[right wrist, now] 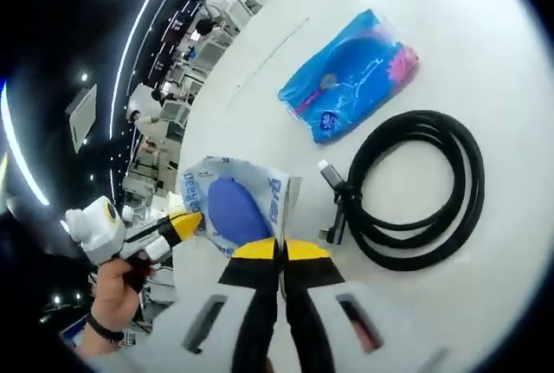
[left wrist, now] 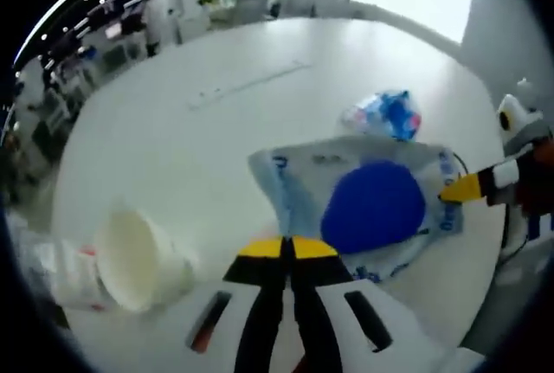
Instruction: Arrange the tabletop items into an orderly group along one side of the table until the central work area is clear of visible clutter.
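Note:
A clear packet (left wrist: 303,178) printed with blue letters holds a round blue pad (left wrist: 374,206). My left gripper (left wrist: 286,247) is shut on the packet's near edge. My right gripper (left wrist: 454,189) comes in from the right with its yellow tip on the far edge. In the right gripper view, the packet (right wrist: 279,193) with the blue pad (right wrist: 234,209) hangs between the two. My right gripper (right wrist: 279,250) is shut on its corner, and the left gripper (right wrist: 186,224), held by a hand (right wrist: 112,299), pinches the opposite side.
A white paper cup (left wrist: 130,260) lies on its side on the white table (left wrist: 216,131), beside crumpled plastic (left wrist: 56,273). A blue and pink packet (right wrist: 351,74) and a coiled black cable (right wrist: 411,187) lie further in. Desks and people stand beyond the table's edge.

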{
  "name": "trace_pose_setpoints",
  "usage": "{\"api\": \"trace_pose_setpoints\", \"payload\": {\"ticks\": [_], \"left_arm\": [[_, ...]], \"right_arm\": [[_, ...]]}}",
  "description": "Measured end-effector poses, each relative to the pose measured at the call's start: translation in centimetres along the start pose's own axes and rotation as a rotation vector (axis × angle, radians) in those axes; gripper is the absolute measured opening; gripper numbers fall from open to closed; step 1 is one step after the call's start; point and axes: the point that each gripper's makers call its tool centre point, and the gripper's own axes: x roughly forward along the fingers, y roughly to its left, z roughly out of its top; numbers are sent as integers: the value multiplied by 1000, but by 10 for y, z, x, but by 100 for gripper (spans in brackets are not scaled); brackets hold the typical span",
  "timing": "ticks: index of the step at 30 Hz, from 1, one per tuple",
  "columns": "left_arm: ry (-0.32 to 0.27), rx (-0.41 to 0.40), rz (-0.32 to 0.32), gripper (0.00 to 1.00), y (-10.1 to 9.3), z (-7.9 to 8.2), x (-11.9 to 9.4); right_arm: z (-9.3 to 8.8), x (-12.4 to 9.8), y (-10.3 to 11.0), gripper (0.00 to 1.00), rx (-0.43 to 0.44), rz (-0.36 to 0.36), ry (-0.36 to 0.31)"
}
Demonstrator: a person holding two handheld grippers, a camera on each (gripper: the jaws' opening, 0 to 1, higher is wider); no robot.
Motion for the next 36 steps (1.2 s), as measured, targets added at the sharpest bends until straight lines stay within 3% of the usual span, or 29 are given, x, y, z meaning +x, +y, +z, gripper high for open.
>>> {"api": "trace_pose_setpoints", "payload": {"ticks": [2, 15, 20, 31, 36], "left_arm": [[3, -7, 0, 0, -2, -5, -1], [9, -74, 23, 0, -7, -15, -12], [5, -90, 27, 0, -8, -16, -13], [-1, -169, 47, 0, -5, -25, -13], [-18, -264, 67, 0, 2, -22, -8]], "right_arm": [[5, 1, 0, 0, -57, -5, 13], [15, 11, 0, 0, -130, -16, 50], [19, 14, 3, 0, -204, -28, 69], [31, 31, 5, 0, -241, -36, 95], [39, 36, 6, 0, -234, -47, 96]]}}
